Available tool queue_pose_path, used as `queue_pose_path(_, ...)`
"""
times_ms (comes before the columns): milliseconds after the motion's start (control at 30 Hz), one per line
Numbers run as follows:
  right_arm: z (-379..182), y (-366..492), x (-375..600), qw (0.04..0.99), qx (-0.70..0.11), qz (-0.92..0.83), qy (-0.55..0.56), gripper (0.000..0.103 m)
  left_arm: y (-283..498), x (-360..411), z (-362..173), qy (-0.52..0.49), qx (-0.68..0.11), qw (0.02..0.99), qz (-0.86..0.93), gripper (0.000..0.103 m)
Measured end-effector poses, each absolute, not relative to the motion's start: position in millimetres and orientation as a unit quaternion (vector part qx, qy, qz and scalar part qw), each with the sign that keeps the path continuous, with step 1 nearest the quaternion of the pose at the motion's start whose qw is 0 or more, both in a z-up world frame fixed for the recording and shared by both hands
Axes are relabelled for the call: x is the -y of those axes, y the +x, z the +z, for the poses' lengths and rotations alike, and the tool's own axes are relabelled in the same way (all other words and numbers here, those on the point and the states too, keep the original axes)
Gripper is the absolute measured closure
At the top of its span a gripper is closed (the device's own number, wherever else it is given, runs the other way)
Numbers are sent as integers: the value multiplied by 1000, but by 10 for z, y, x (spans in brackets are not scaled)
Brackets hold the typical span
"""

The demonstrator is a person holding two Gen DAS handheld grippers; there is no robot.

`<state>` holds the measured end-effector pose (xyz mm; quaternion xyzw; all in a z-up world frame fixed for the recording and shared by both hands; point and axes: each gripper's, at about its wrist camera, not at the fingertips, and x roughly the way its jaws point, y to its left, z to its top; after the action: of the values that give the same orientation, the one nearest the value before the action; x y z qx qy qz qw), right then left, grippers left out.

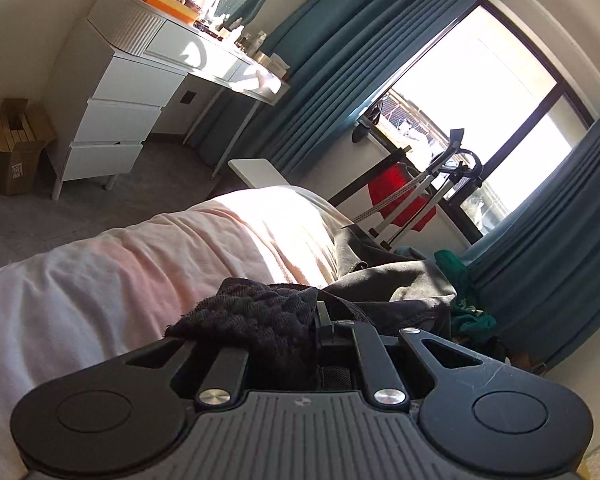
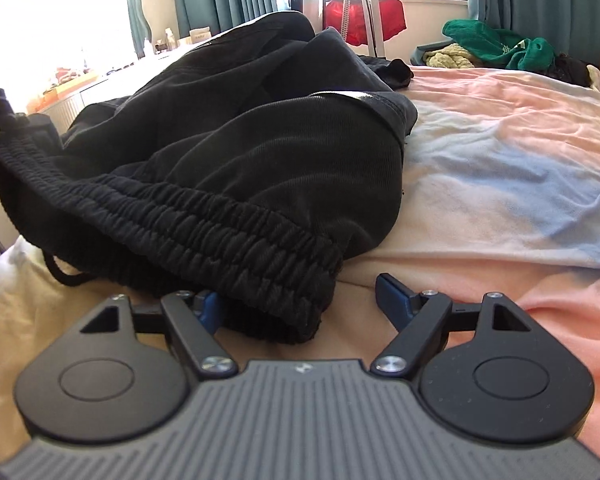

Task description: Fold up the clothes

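We see hard daylight from the window point(image 1: 496, 92) blowing out to white glare. Sun patches wash the bed point(image 1: 260, 216). Fisheye bends and darkens our edges.

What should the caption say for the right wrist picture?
Open right gripper reaching around the elastic waistband of black pants on a pink bedsheet.

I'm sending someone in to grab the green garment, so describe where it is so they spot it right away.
Start at the bed with the pink and pale blue sheet. Look to its far edge by the teal curtain, past the black trousers. There the green garment lies crumpled beside a pale yellow knit; it is the only bright green thing, with light markings on it.
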<state>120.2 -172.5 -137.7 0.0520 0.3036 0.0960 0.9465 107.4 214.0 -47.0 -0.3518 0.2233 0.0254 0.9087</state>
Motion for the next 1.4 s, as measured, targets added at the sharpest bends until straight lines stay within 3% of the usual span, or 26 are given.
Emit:
queue_pose_path(33,-1373,1192,1707,948,-298,99,46,32,1080,-2143,-480,-349,-228,909,21,92)
queue_pose_path(67,-1352,1161,1674,951,-288,103,35,43,1086,-2146,-490,-345,-232,909,17,92)
queue_pose_path(100,-1323,1145,1648,955,-283,90,20,70,1085,-2148,-497,-342,-236,909,12,91)
queue_pose_path(133,-1293,1130,1623,958,-279,74,5,76,1059,-2142,-495,-340,-242,909,0,90)
queue_pose_path(300,-1104,994,1817,967,-245,61,44,85,912,-2152,-490,-348,-275,895,-51,79)
queue_pose_path(367,-985,872,1822,975,-215,53,36,86,826,-2186,-504,-380,-288,877,-64,63)
queue_pose_path(400,-924,810,1823,978,-200,49,32,86,797,-2204,-518,-402,-293,864,-72,59)
queue_pose_path(500,-710,585,1795,988,-145,42,15,89,716,-2232,-633,-473,-308,821,-89,57)
queue_pose_path(667,-645,432,1853,990,-134,34,-2,91,645,-2113,-794,-516,-326,788,-86,56)
queue_pose_path(900,-989,721,2103,968,-243,25,63,91,712,-1831,-933,-489,-325,804,-94,58)
queue_pose_path(967,-1053,753,2134,962,-260,25,81,91,739,-1771,-984,-479,-317,813,-92,79)
queue_pose_path(1067,-1088,766,2125,959,-268,24,86,91,767,-1729,-1023,-475,-297,823,-92,92)
queue_pose_path(1267,-1122,817,2016,958,-280,16,66,88,850,-1895,-894,-523,-222,808,-153,95)
queue_pose_path(1333,-1121,841,1950,957,-284,20,53,83,921,-2045,-783,-549,-182,798,-171,95)
queue_pose_path(1367,-1123,850,1904,957,-286,23,41,71,959,-2140,-747,-564,-165,789,-179,95)
queue_pose_path(1400,-1133,845,1830,958,-284,24,15,50,992,-2259,-753,-578,-156,781,-177,95)
